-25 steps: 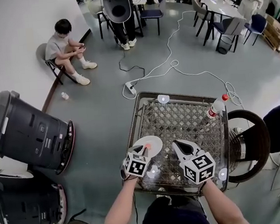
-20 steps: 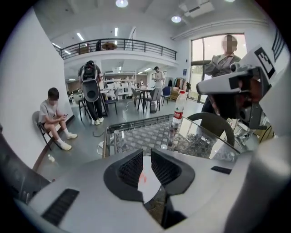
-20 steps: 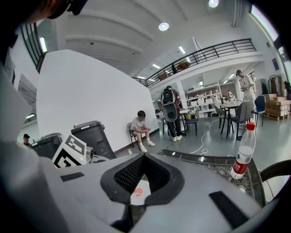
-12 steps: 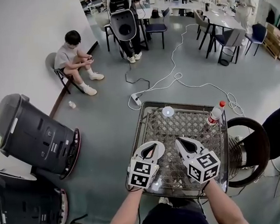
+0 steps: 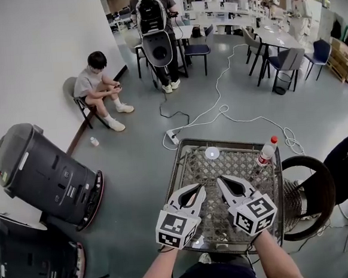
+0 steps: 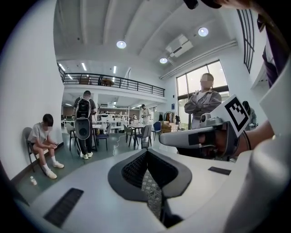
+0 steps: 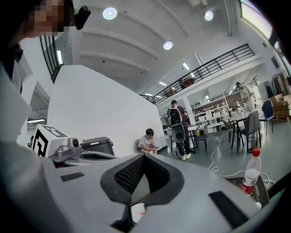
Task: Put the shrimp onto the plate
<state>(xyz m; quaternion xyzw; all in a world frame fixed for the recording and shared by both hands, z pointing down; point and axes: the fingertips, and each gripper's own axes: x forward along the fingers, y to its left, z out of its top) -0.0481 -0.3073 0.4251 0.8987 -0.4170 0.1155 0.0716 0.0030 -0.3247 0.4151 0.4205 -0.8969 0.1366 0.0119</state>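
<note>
The floor [image 5: 134, 162] is smooth grey concrete, and a plain white wall [image 5: 29, 51] runs along the left side. Against this wall a person [image 5: 94, 81] sits on a chair, with a small bottle [image 5: 94, 141] on the floor nearby. Two big dark machines [image 5: 44, 169] stand close to the same wall. A white cable [image 5: 220, 111] winds across the floor to a power strip [image 5: 174, 136]. At the far end there are tables [image 5: 274, 34] and dark chairs [image 5: 193, 37]. Higher up, a balcony with a black railing [image 6: 113, 82] crosses the hall. Round ceiling lamps [image 6: 121, 44] are lit, and a tall window [image 6: 186, 86] gives daylight.
</note>
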